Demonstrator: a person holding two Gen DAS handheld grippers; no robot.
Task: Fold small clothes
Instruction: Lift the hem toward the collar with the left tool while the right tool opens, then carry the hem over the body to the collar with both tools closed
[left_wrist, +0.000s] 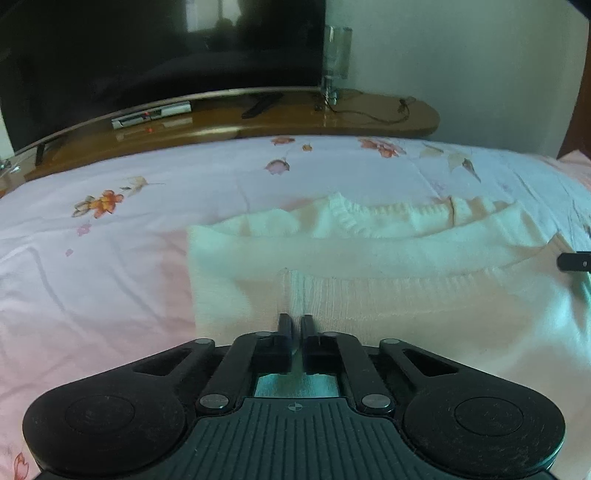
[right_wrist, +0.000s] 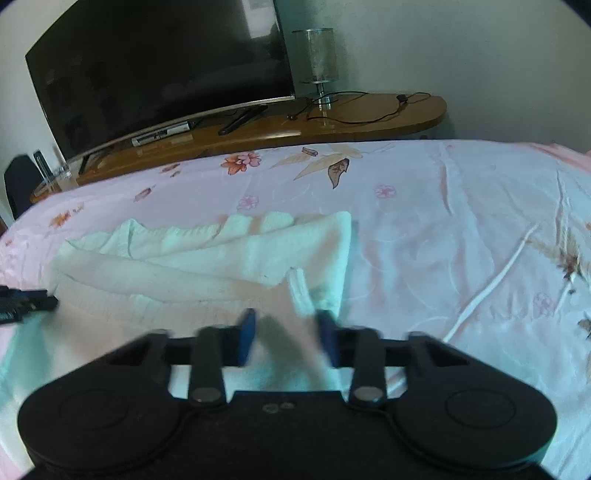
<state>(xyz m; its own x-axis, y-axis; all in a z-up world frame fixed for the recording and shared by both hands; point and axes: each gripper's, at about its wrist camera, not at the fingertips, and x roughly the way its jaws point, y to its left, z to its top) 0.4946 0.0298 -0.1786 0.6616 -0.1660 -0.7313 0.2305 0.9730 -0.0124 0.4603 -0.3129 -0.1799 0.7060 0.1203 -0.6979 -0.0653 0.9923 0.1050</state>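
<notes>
A white knit sweater (left_wrist: 369, 266) lies partly folded on the pink floral bedsheet (left_wrist: 92, 258). My left gripper (left_wrist: 295, 323) is shut on the sweater's near ribbed fold. In the right wrist view the sweater (right_wrist: 221, 258) lies ahead and to the left. My right gripper (right_wrist: 286, 325) is open, its fingers on either side of a ribbed edge of the sweater near its right side. The tip of the right gripper shows at the right edge of the left wrist view (left_wrist: 574, 261). The left gripper shows at the left edge of the right wrist view (right_wrist: 22, 301).
Beyond the bed stands a long wooden TV stand (right_wrist: 332, 122) with a large dark television (right_wrist: 159, 70), a glass lamp (right_wrist: 317, 62), cables and a set-top box (left_wrist: 151, 115). The bedsheet (right_wrist: 461, 240) stretches to the right.
</notes>
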